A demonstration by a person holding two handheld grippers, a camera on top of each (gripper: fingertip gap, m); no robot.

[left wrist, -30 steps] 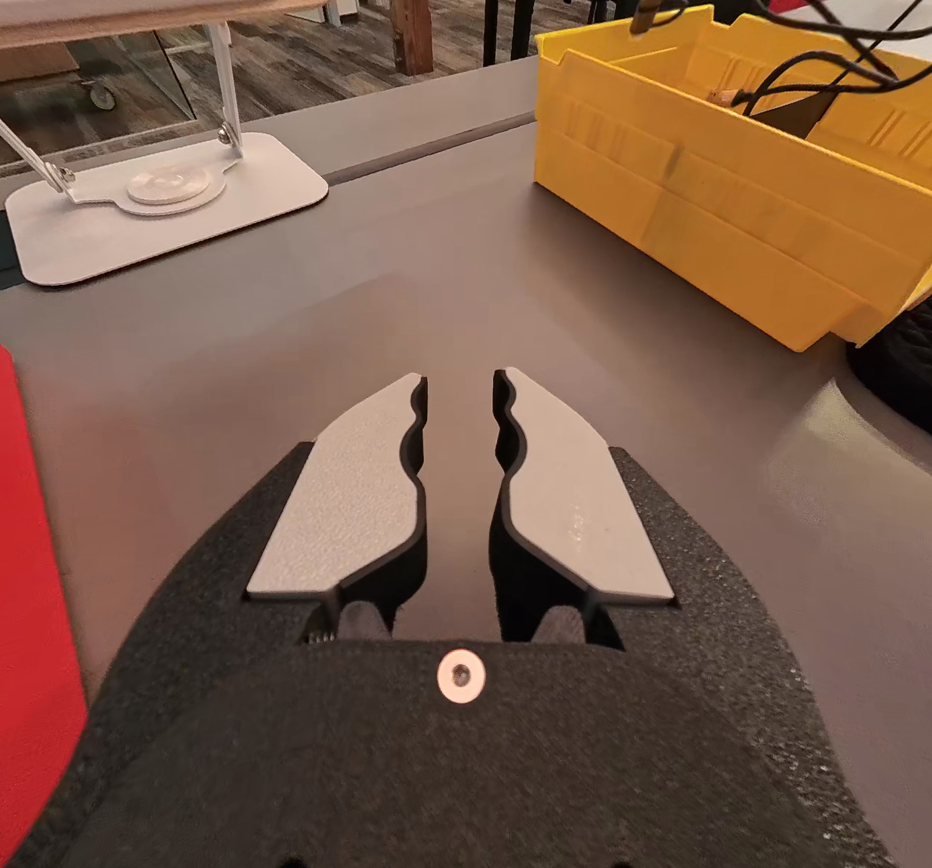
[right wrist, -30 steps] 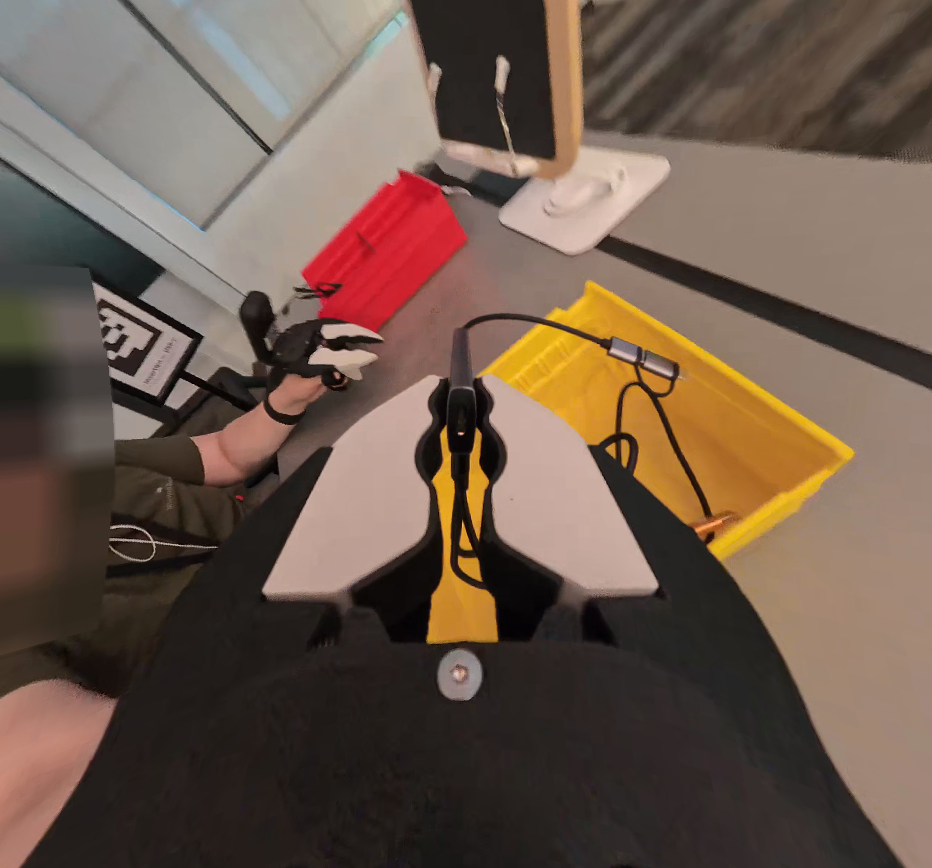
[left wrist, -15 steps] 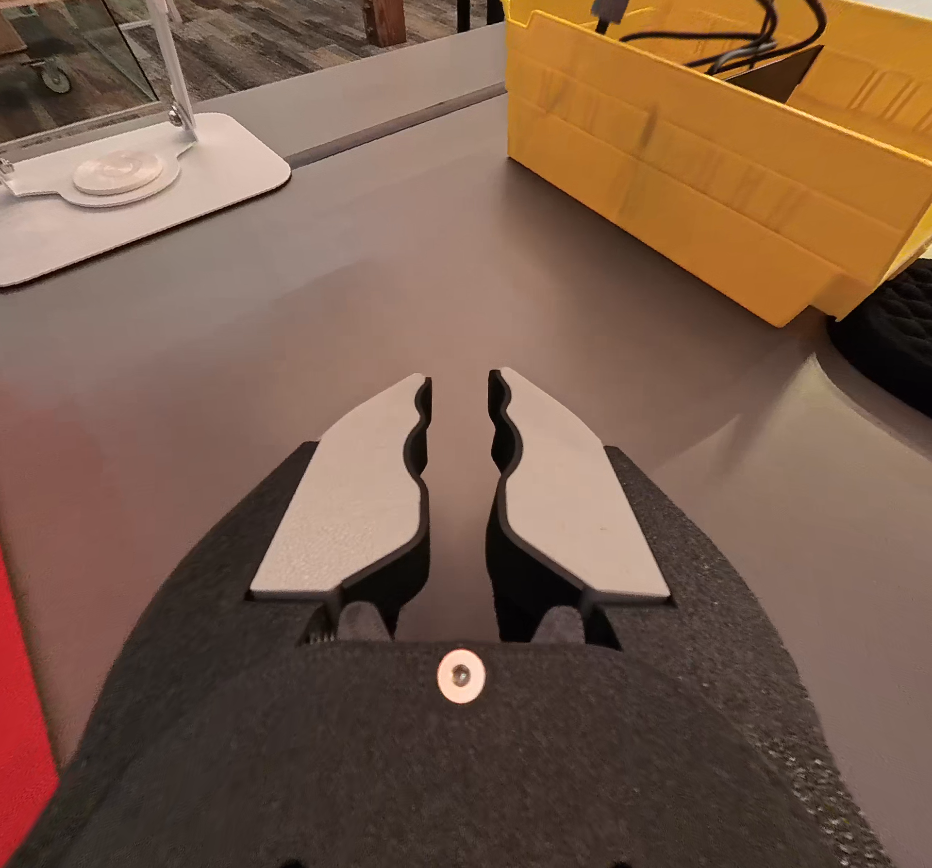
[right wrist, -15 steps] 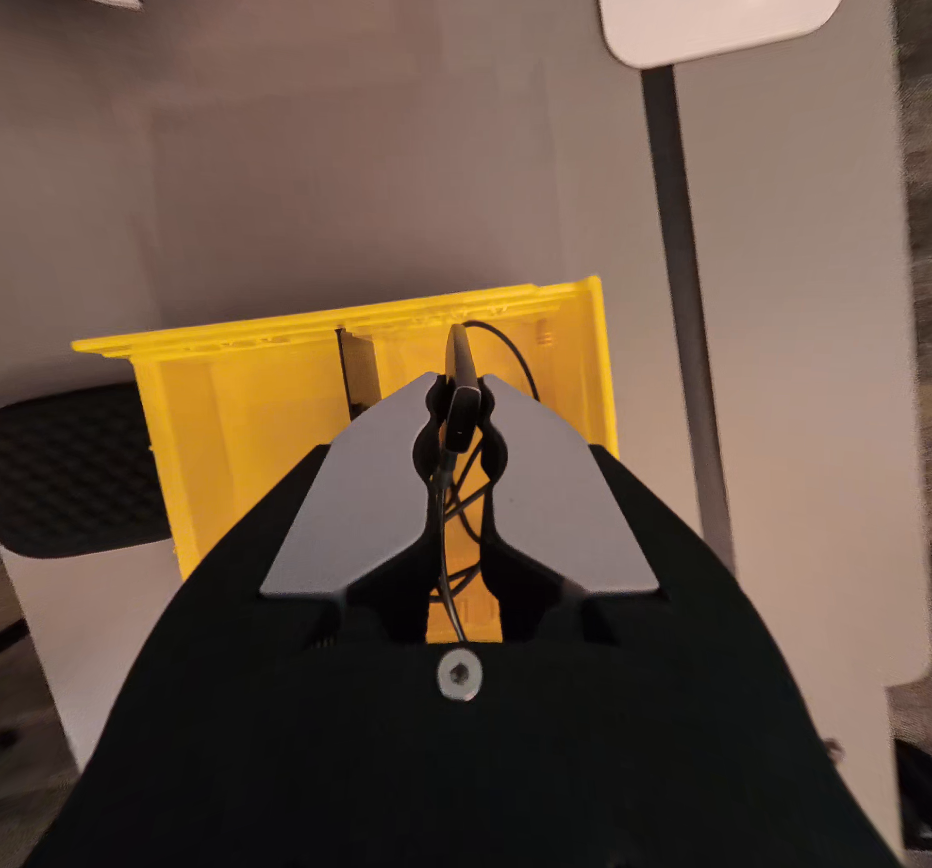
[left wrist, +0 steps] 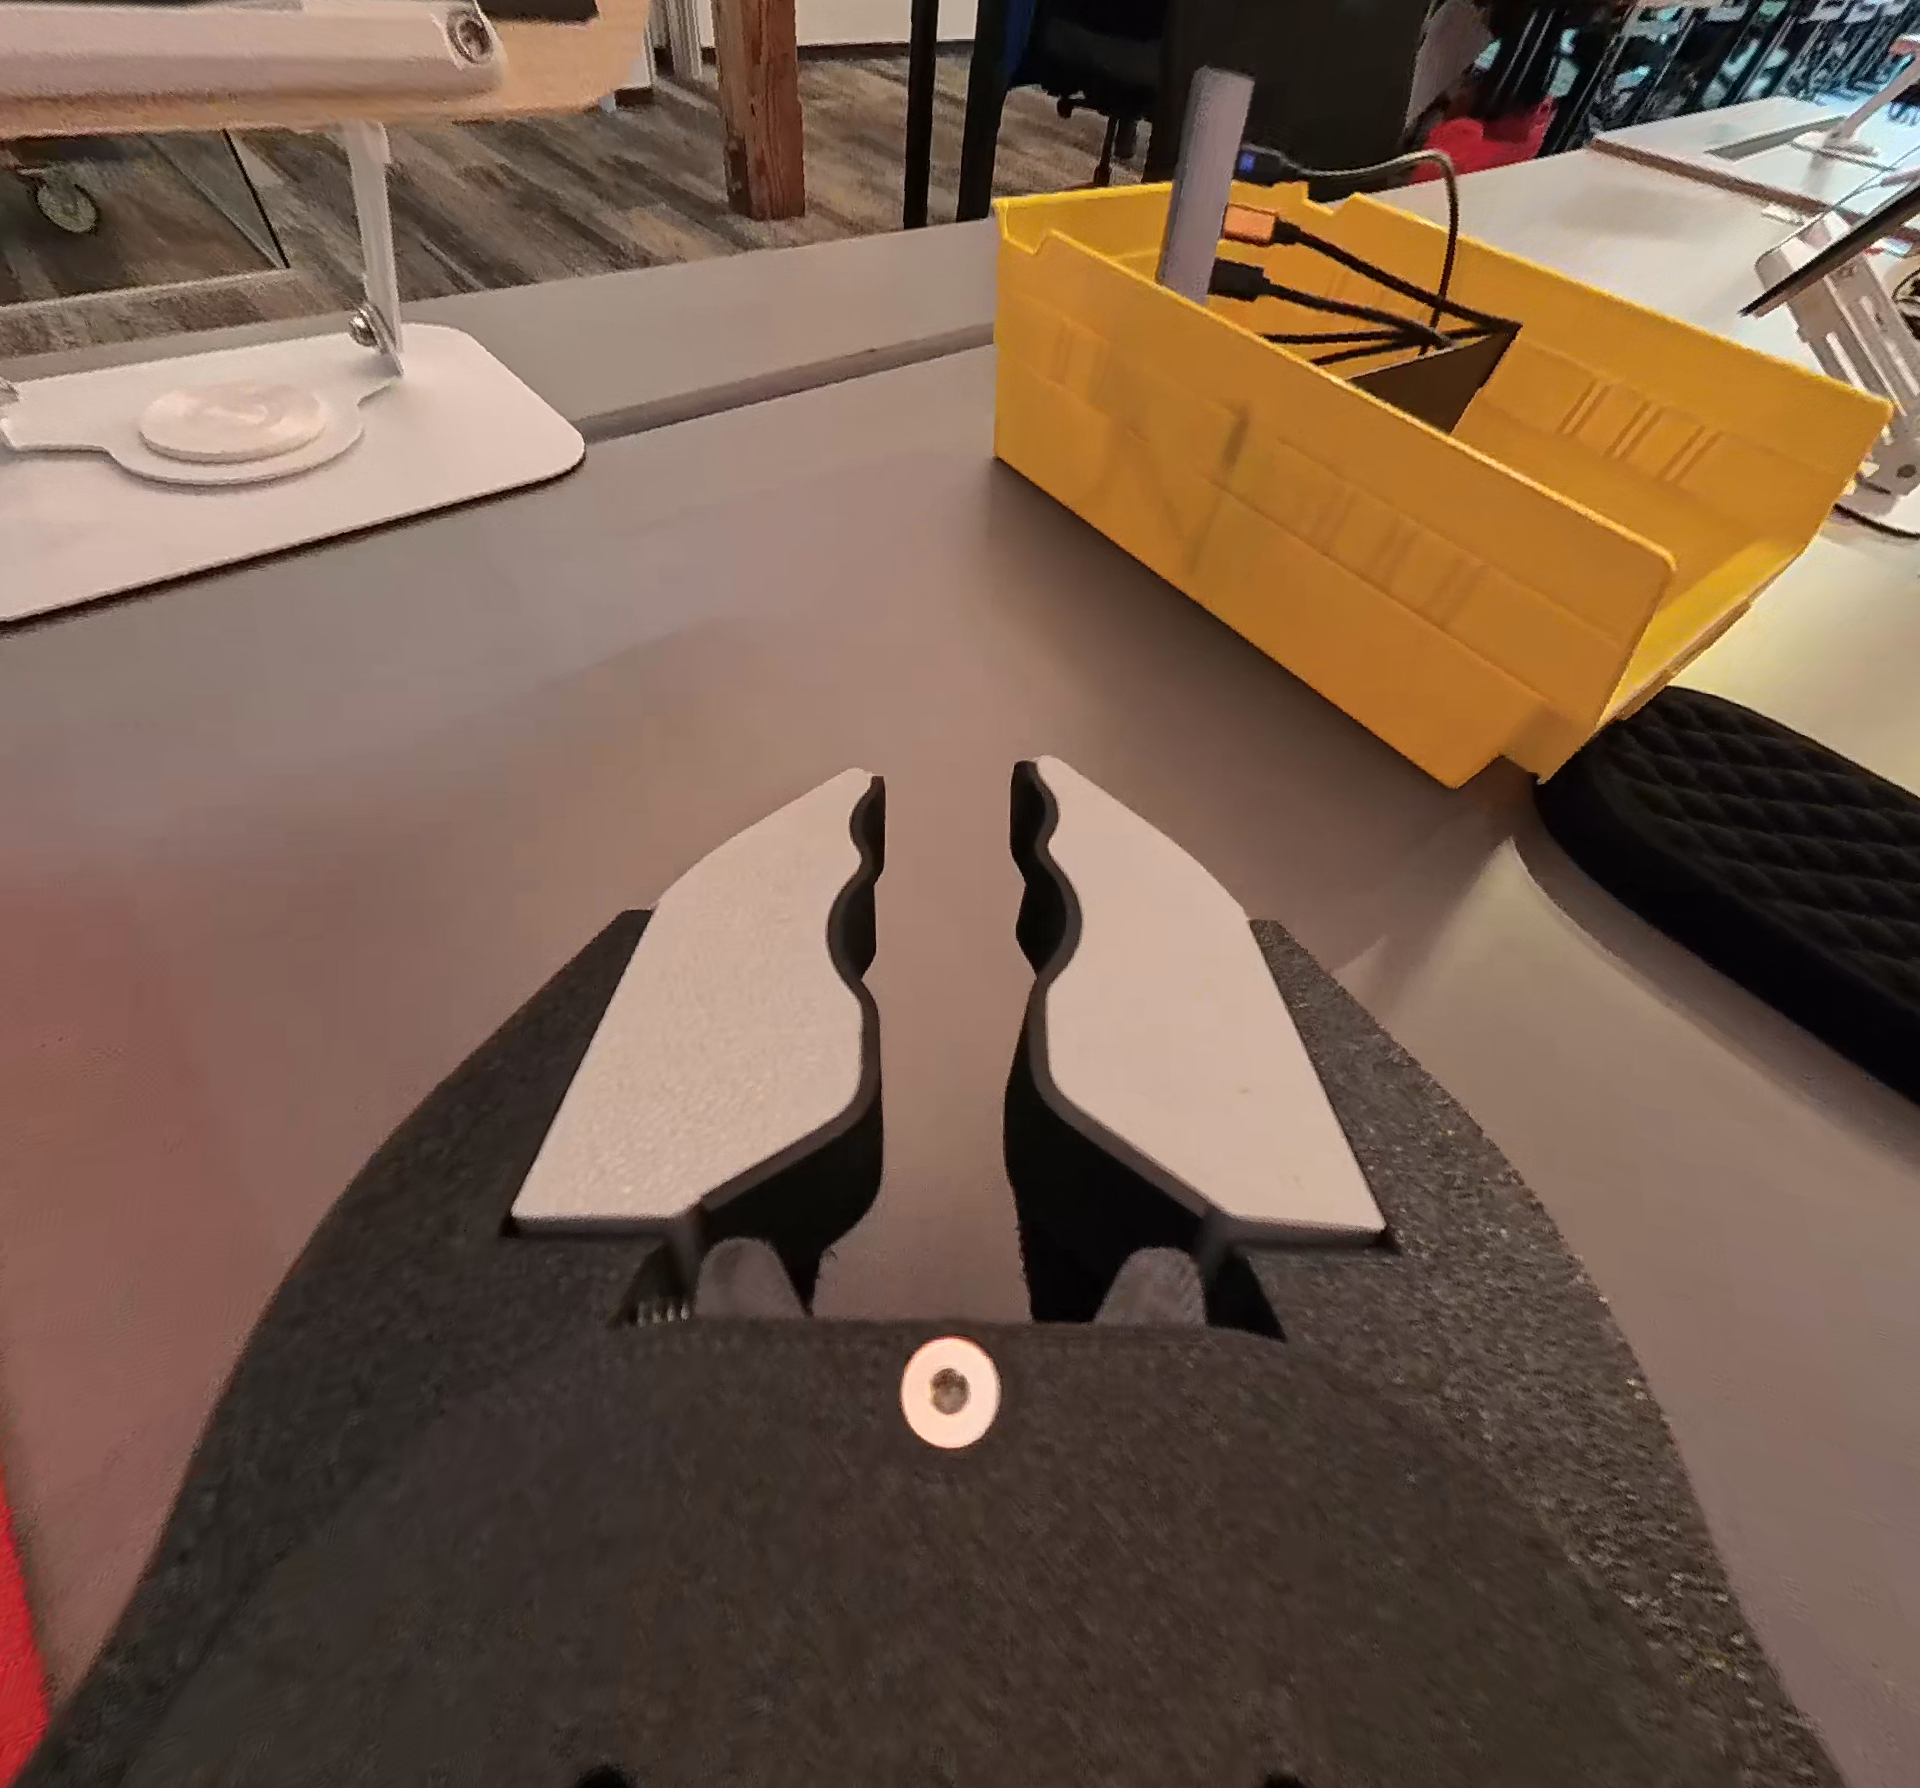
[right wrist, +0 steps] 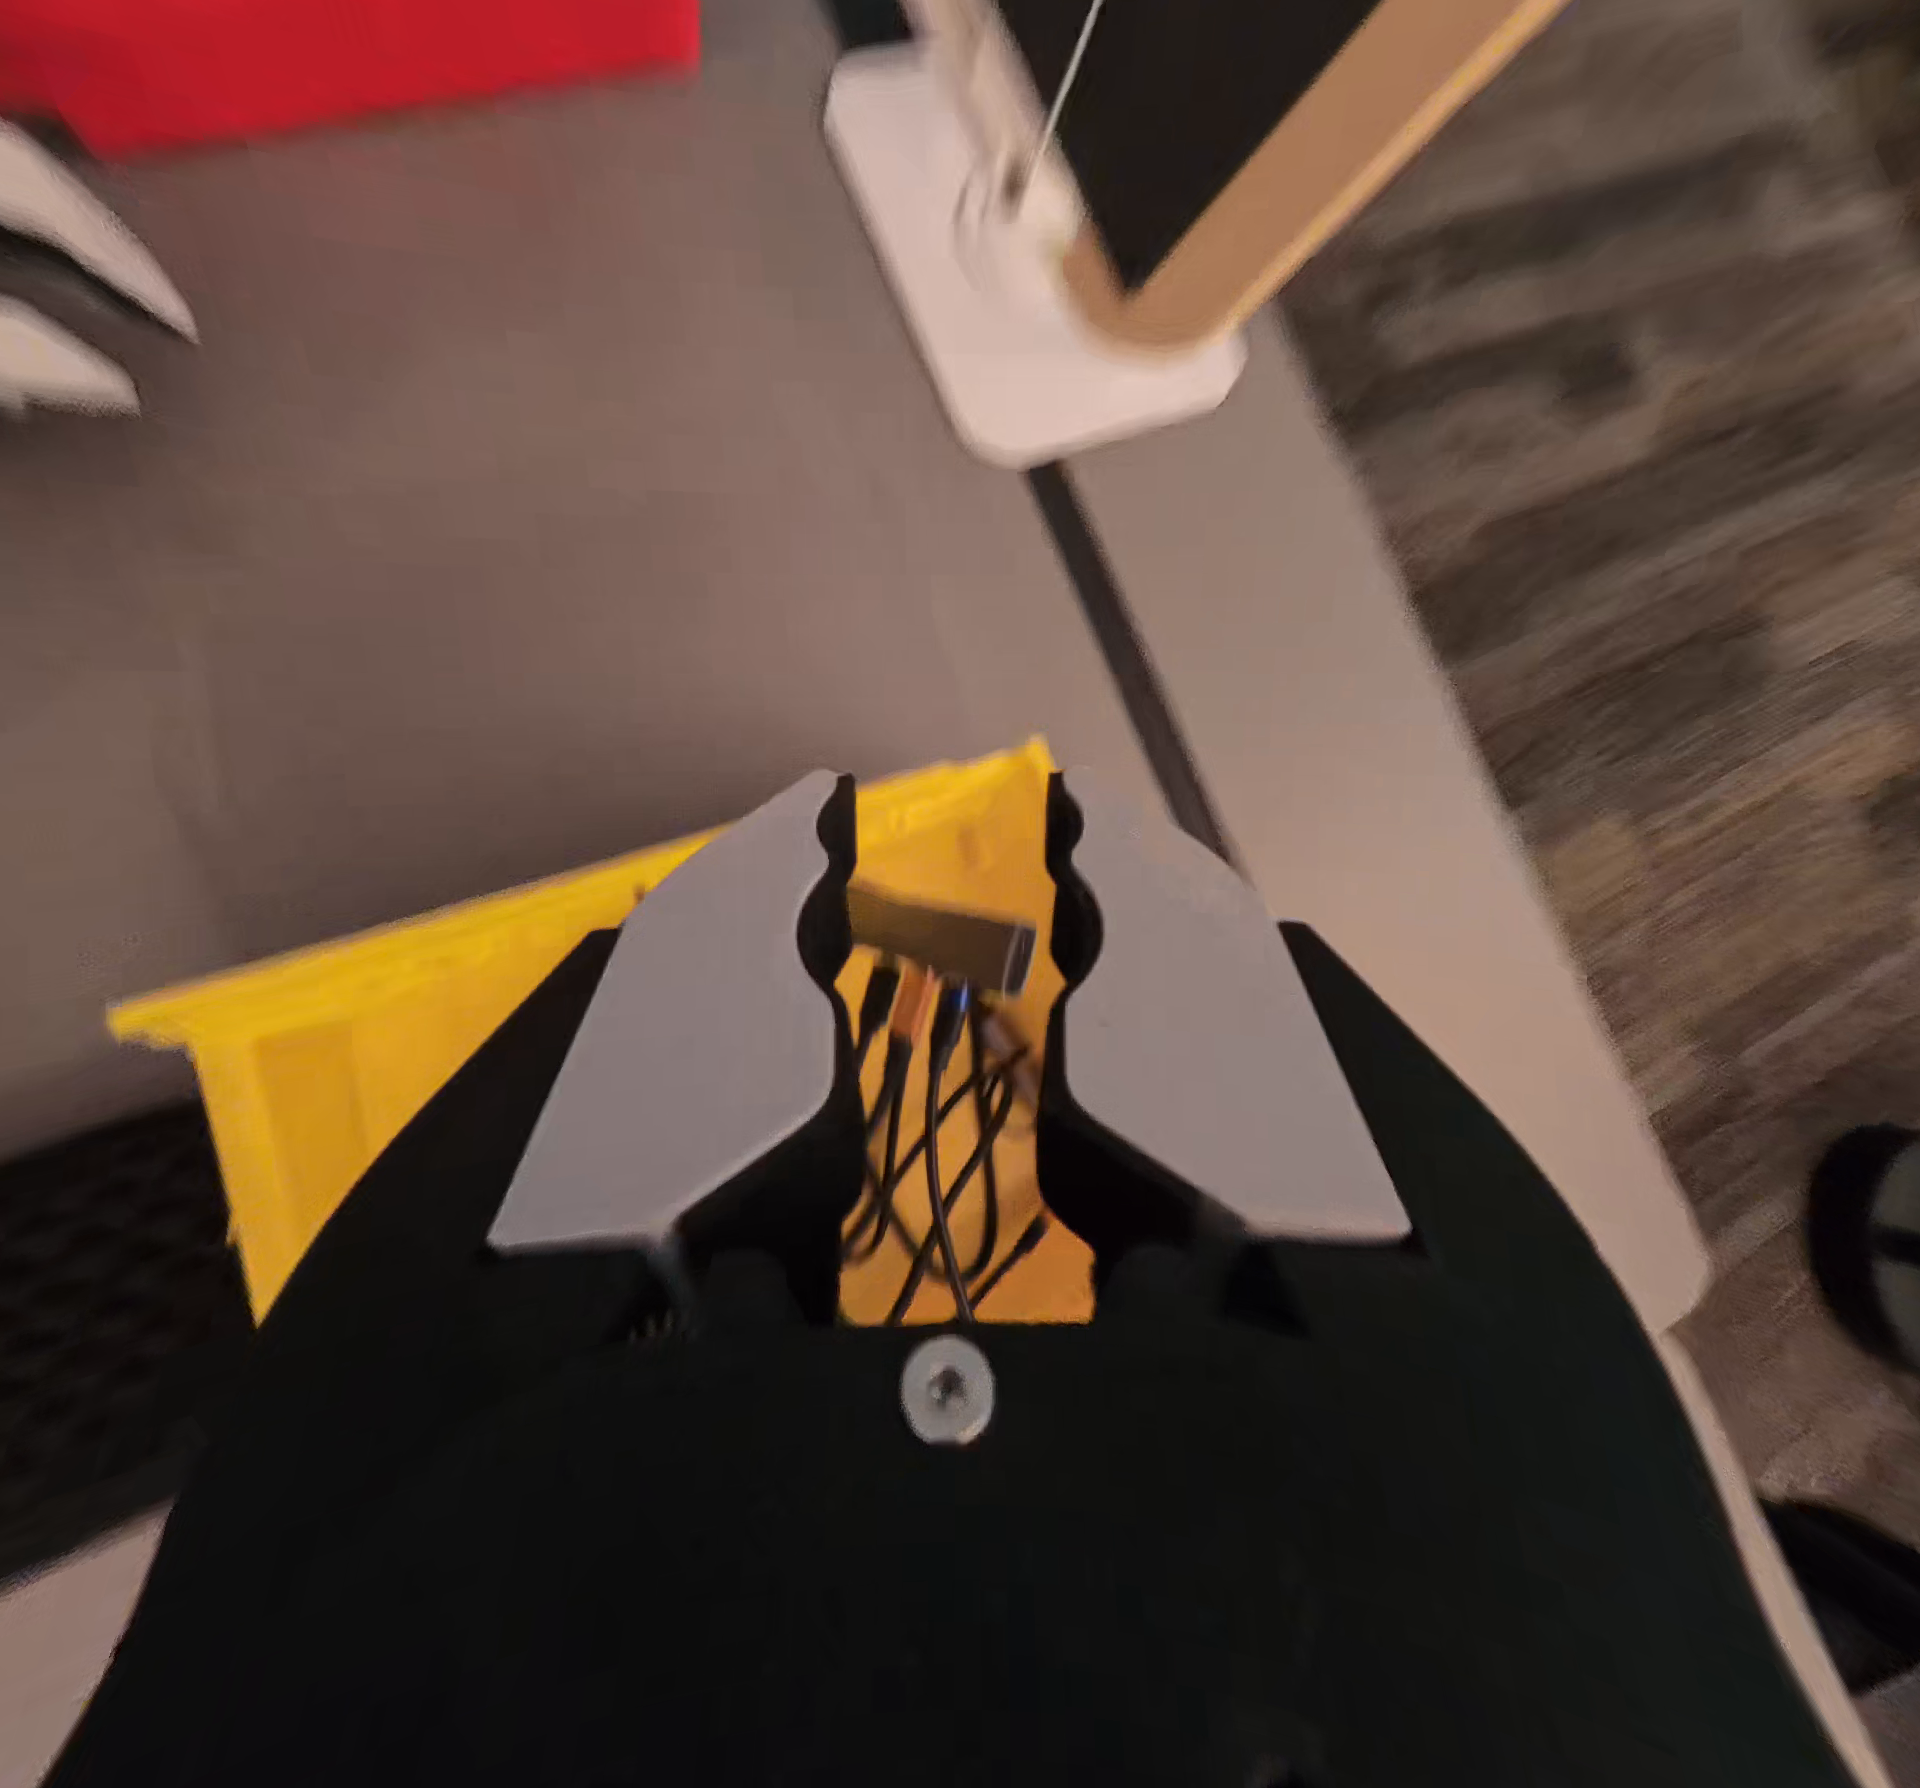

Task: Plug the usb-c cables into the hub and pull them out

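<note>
The right tool (right wrist: 951,793) hangs above the yellow bin (right wrist: 312,1021), its jaws spread apart and gripping nothing. Below the gap lies the hub (right wrist: 940,933), a grey bar crosswise to the fingers, with several cables (right wrist: 935,1115) running out of one long side — black leads, one with an orange plug, one with a blue mark. This view is blurred, so I cannot say whether every plug is fully seated.

The left tool (left wrist: 948,793) sits low over the bare grey tabletop (left wrist: 623,699), jaws narrowly parted and empty. From there the bin (left wrist: 1351,543) lies ahead and to the right, well apart from the fingertips; the hub (left wrist: 1205,180) appears as a grey bar jutting above the bin rim, plugs (left wrist: 1247,252) at its side and leads trailing down inside.

The step in hand looks like a grasp inside the bin. To do it well, the right tool should come down straight, clear of the bin wall, and close on one thing only — the hub body across its narrow faces, or a single plug shell rather than its lead. Pulling should run along the plug's axis while the other tool steadies the hub; the loose tangle could otherwise snag or lift everything together.
</note>
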